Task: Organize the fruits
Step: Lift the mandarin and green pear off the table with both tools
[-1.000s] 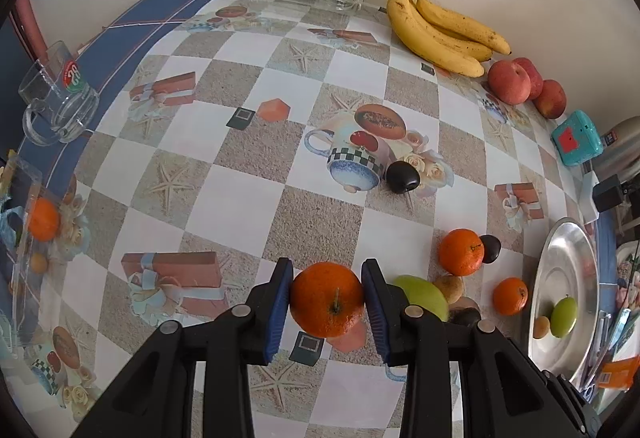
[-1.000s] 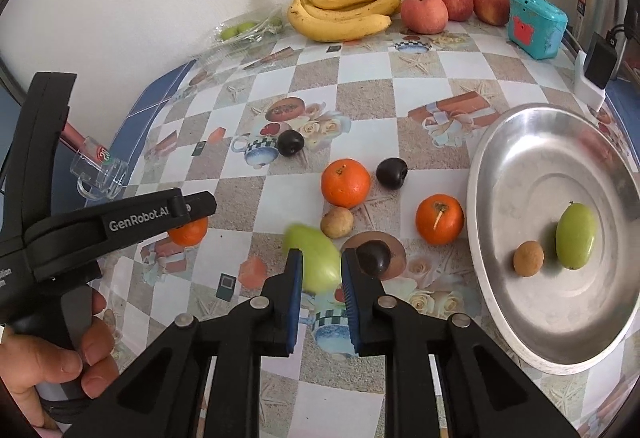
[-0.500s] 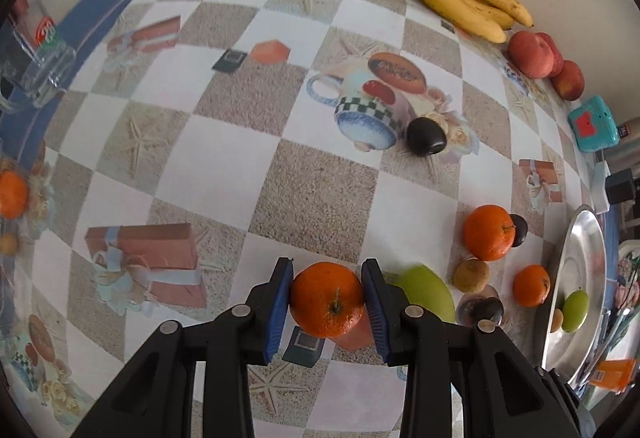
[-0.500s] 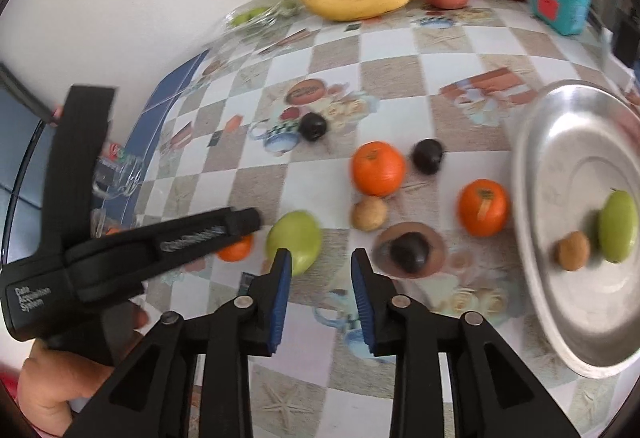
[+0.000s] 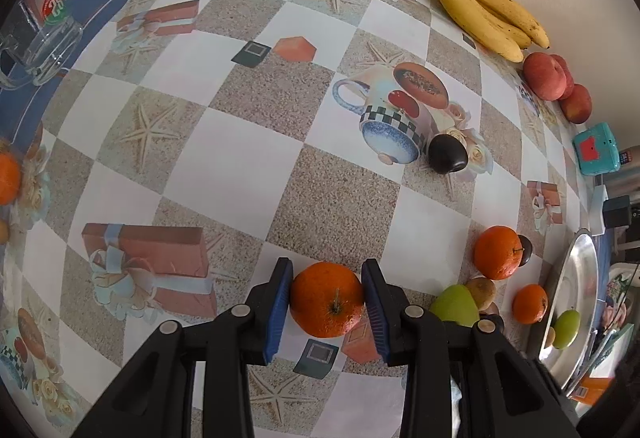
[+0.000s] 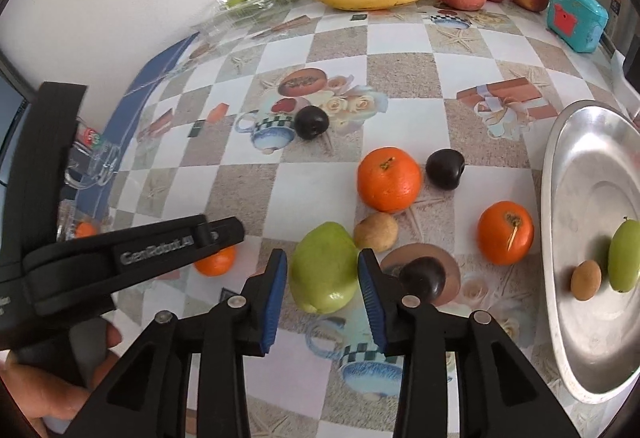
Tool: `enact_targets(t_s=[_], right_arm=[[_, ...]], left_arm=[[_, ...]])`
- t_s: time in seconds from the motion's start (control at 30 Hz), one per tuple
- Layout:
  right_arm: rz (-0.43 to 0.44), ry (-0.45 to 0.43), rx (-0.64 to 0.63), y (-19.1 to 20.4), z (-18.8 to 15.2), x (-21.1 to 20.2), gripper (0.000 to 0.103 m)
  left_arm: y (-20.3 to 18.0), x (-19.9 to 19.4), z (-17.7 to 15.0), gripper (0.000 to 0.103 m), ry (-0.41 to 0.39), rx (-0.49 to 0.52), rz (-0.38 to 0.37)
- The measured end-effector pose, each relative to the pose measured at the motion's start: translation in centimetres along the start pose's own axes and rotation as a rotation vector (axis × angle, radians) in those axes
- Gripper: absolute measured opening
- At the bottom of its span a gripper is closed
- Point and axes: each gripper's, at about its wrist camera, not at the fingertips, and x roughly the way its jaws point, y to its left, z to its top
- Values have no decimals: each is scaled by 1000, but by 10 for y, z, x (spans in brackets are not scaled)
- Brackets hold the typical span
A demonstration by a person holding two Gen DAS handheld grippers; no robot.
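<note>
1. Now my left gripper [image 5: 326, 302] holds an orange [image 5: 327, 299] squarely between its blue pads [image 5: 277, 312], both pressed on the fruit's sides, above the checked tablecloth [image 5: 224, 154].
2. My right gripper [image 6: 322, 282] has just been opening its jaws; they stand narrowly parted around a green mango [image 6: 324, 267] that lies on the cloth, centred between them. Whether the pads touch its skin I cannot tell.
3. Just right of the right jaw lies a dark plum [image 6: 425, 278]; a small brown fruit [image 6: 376, 231] sits just beyond the mango.
4. Further right, the metal tray [image 6: 576, 350] holds a green fruit [image 6: 624, 255] and a small brown one [image 6: 585, 279].
</note>
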Motion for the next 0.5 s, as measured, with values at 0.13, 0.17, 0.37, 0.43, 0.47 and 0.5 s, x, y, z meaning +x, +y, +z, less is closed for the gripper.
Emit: enact_targets(t_s=[0.13,0.17,0.37,0.43,0.47,0.5], right_arm=[[30,29,9,0,-2,8,41],[25,32,-2,2,-2,9,41],[19,56,-12,7,-6,18,41],[13,54,-17,8,-6,18,41],[14,53,-15,8,-6,19,41],[14,53,-15,8,-6,18,41]], left_arm=[[0,0,0,38,-1,0,1],[0,0,-1,38,-1,1,1],[-1,1,1,38,-2,7,8],[-2,1,0,38,-4,9,12],[-3,2,0,38,-5,10,14],[-3,1,0,38,-6,12,16]])
